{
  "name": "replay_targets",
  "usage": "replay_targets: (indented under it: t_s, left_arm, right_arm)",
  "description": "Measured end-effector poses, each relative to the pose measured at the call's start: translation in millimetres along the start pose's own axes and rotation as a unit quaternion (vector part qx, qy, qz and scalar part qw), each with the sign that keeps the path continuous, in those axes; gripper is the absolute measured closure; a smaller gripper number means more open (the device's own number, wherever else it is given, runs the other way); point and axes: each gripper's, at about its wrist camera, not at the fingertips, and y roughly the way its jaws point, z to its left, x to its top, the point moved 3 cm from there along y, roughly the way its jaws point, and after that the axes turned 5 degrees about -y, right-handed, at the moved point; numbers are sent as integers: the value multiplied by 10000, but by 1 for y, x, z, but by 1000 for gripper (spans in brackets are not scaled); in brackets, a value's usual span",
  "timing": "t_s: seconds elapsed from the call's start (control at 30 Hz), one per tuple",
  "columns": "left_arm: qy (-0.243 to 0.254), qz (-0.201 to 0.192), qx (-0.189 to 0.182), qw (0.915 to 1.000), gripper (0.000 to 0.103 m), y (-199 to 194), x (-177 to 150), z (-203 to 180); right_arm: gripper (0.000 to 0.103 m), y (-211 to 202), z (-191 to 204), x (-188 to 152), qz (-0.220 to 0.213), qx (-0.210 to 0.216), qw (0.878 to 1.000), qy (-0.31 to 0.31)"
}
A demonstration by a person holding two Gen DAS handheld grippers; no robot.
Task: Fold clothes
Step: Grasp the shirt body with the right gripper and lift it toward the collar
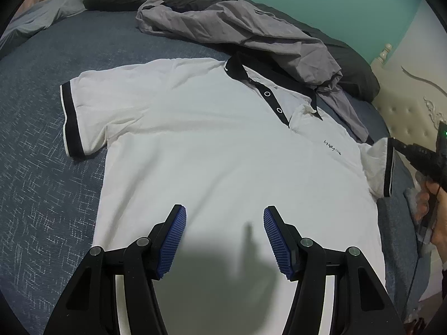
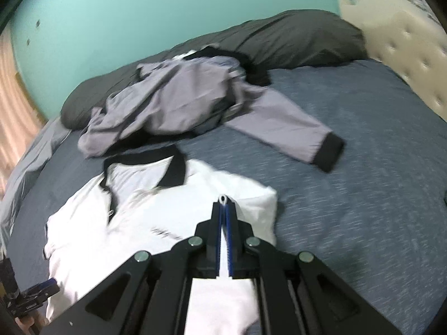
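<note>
A white polo shirt (image 1: 212, 150) with a black collar and black sleeve bands lies face up on the blue bed. My left gripper (image 1: 225, 217) hovers open over the shirt's lower half, with nothing between its blue pads. In the right wrist view, my right gripper (image 2: 223, 201) is shut on the shirt's right sleeve (image 2: 251, 198), and white cloth shows between its fingers. That sleeve is lifted and drawn inward over the shirt (image 2: 134, 215). The left wrist view shows the right gripper (image 1: 392, 141) at the raised sleeve (image 1: 377, 164), held by a hand. The left gripper (image 2: 42, 287) shows at the lower left.
A crumpled grey jacket (image 1: 240, 28) lies just beyond the collar, one black-cuffed sleeve (image 2: 287, 128) stretched out on the bedspread (image 2: 363, 167). Dark pillows (image 2: 301, 36) line the far edge by the teal wall. A cream tufted headboard (image 1: 405, 111) stands at the right.
</note>
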Motion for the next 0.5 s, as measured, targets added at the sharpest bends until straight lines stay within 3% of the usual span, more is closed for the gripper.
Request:
replay_targets:
  t_s: [0.2, 0.5]
  left_arm:
    - [-47, -16, 28, 10000, 41, -5, 3, 4]
    - [-48, 19, -2, 10000, 41, -5, 12, 1]
  right_arm:
    - [100, 16, 51, -16, 246, 222, 9993, -195]
    - [100, 47, 78, -46, 555, 328, 9979, -4]
